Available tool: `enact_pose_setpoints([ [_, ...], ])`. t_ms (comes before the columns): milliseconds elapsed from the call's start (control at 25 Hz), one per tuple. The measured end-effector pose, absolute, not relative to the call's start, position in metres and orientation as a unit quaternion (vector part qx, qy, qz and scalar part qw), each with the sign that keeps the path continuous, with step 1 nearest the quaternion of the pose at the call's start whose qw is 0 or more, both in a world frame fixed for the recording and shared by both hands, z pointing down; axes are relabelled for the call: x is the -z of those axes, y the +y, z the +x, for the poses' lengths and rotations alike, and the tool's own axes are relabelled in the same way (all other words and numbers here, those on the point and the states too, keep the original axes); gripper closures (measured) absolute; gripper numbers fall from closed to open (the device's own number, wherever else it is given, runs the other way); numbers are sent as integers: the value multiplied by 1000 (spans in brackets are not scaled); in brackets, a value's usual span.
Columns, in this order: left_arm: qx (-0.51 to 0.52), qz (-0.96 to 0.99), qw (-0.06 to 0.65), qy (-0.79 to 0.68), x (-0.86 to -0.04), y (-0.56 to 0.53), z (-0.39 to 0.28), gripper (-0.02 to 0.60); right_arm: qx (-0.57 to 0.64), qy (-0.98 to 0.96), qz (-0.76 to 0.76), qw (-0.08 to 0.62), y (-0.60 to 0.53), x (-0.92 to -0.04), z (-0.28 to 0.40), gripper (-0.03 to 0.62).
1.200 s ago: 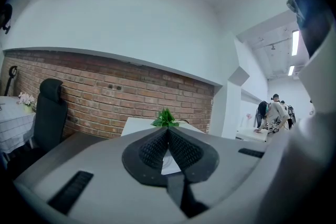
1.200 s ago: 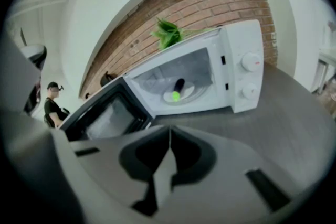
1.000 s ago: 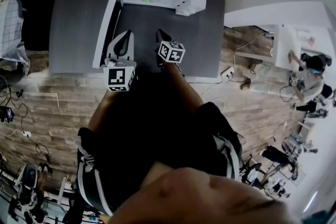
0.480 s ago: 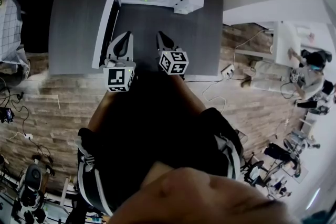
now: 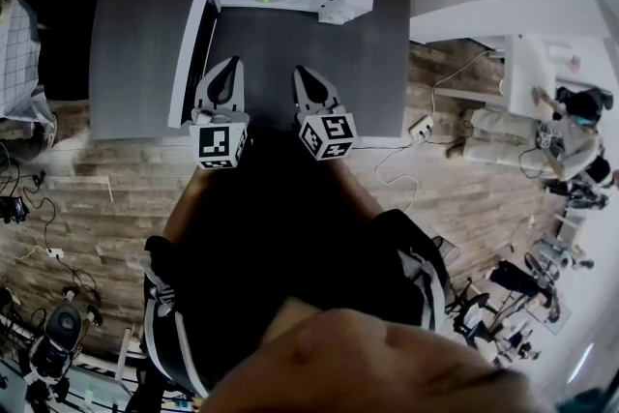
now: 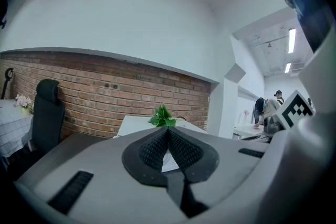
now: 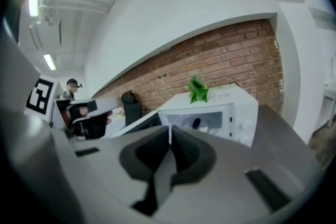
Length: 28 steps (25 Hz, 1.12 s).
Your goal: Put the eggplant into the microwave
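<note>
- Hovering above the tabletop [image 5: 145,34], the left hand-held gripper [image 6: 167,131] and right hand-held gripper [image 7: 169,131] are the 2 nearest things, jaws pressed together on nothing.
- Beyond them, the microwave [image 7: 231,105] stands with its door open.
- Inside it lies a dark shape, probably the eggplant [image 7: 196,124]. It is likely smooth, slippery and firm, best pinched across its thick middle.
</note>
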<state>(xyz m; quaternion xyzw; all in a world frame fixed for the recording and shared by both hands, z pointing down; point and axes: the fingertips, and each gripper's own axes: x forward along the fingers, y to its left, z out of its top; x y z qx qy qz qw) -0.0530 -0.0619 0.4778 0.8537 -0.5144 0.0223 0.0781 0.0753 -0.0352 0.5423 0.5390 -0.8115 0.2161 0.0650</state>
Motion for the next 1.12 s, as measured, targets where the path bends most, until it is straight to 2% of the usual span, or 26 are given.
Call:
enact_pose_setpoints([
  [1120,-24,860,78,-504,-480,-65,-38,546,-205,-811,546,47,-38,-537,87,559],
])
